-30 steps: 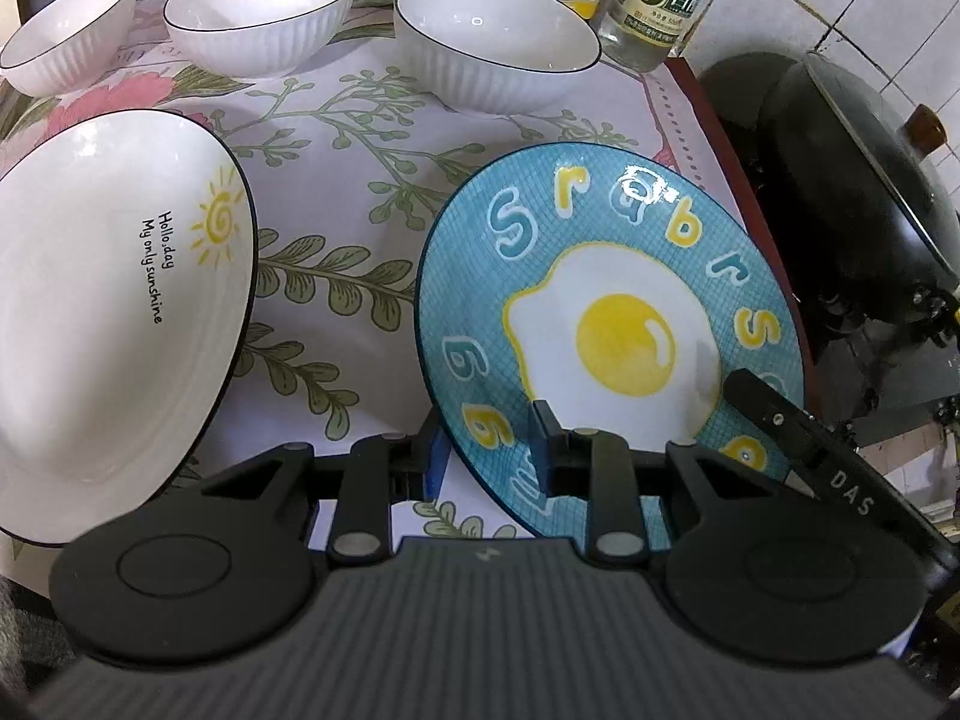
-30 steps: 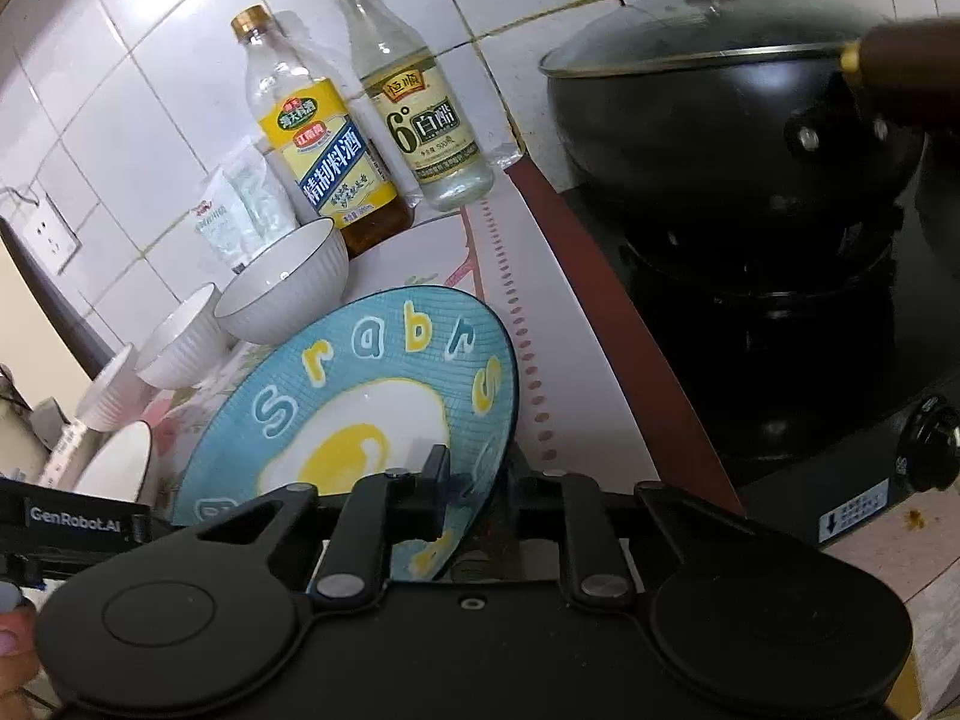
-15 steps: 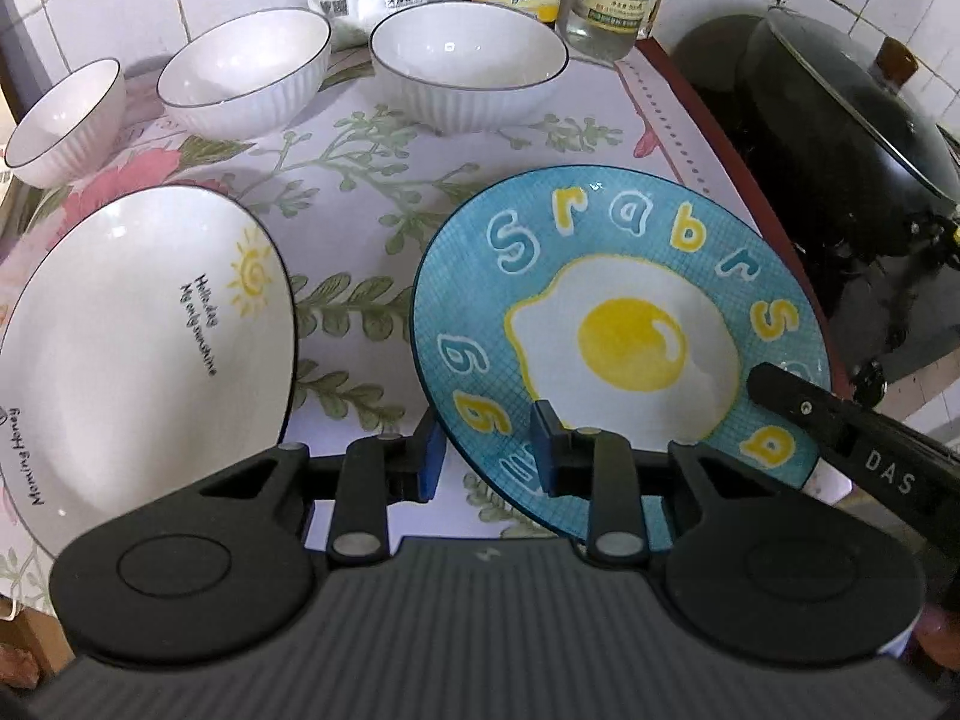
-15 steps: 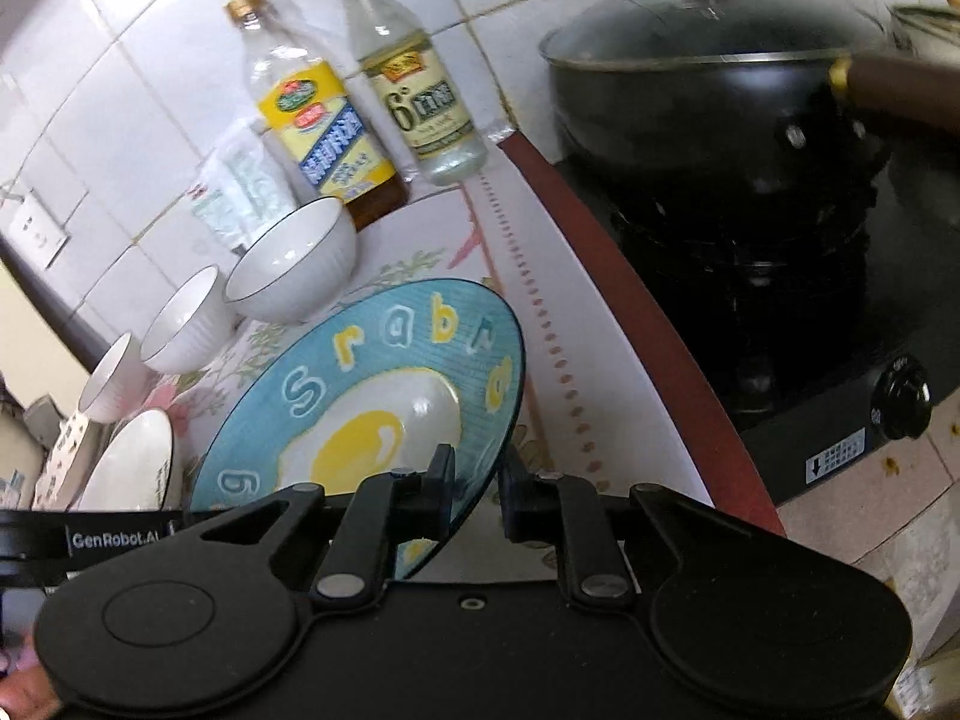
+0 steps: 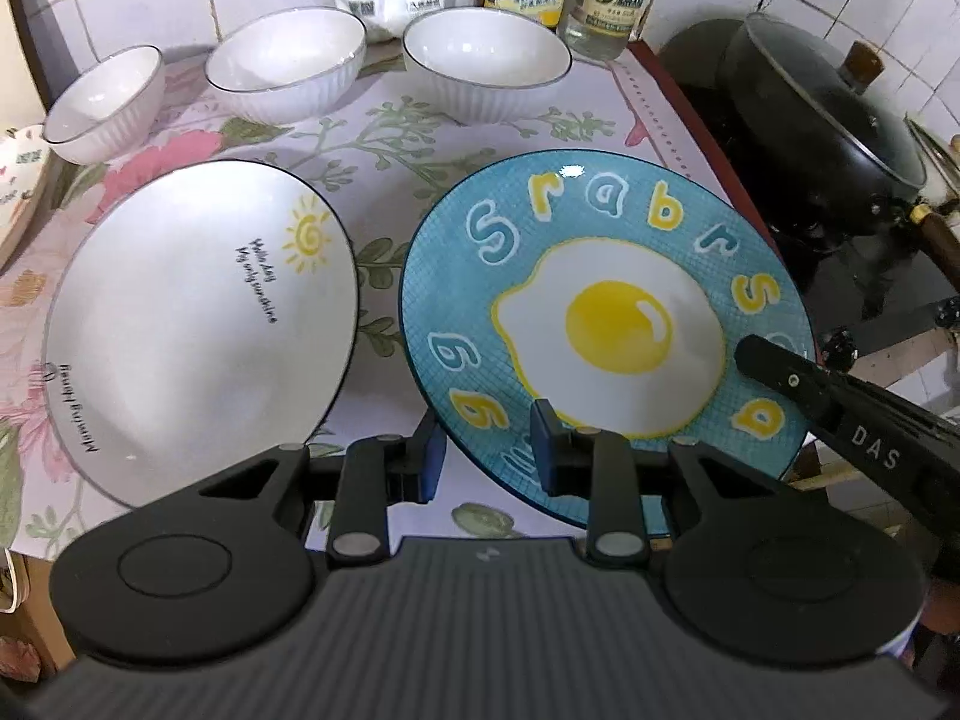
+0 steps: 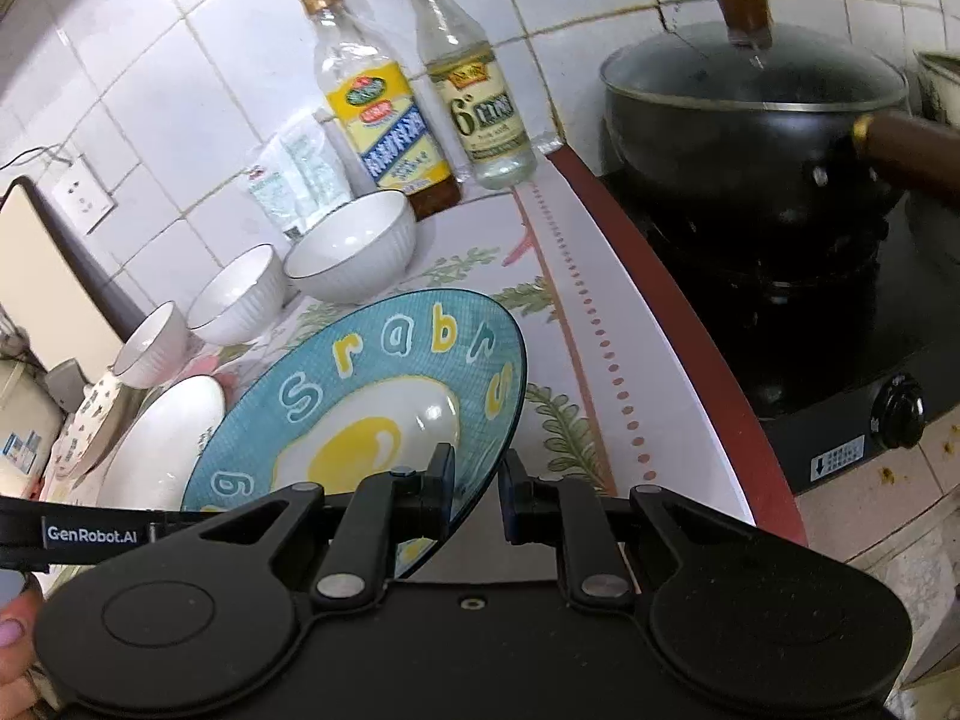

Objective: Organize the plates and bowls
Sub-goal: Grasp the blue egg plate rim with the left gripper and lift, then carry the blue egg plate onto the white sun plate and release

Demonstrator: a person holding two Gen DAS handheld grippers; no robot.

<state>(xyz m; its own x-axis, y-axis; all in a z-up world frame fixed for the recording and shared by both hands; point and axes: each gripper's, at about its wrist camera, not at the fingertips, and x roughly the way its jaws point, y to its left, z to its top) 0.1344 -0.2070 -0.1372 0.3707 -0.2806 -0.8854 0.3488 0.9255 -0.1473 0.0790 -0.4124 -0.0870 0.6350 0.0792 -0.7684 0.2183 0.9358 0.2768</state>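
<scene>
- Plate [image 5: 606, 324], blue with a fried-egg picture, sits tilted above the flowered cloth [image 5: 390, 138]; its near rim is raised and held from two sides.
- We see the left gripper [image 5: 487, 450] with its jaws straddling the near-left rim of the blue plate, one finger under and one over; the gap looks wider than the rim, so we cannot tell whether the jaws are clamped.
- We see the right gripper [image 6: 477, 492] at the right rim of the blue plate, one finger over the face and the other outside the edge; a sliver of gap shows, and we cannot tell whether it pinches.
- White plate [image 5: 198, 324], marked with a small sun, lies just left of the blue plate, close but apart.
- Three white bowls [image 5: 486, 69] stand in a row behind the blue plate, near the tiled wall.
- Two bottles [image 6: 384, 114] stand behind the bowl nearest the blue plate.
- Black pot [image 6: 756, 120] with a lid sits on the stove, right of the blue plate.
</scene>
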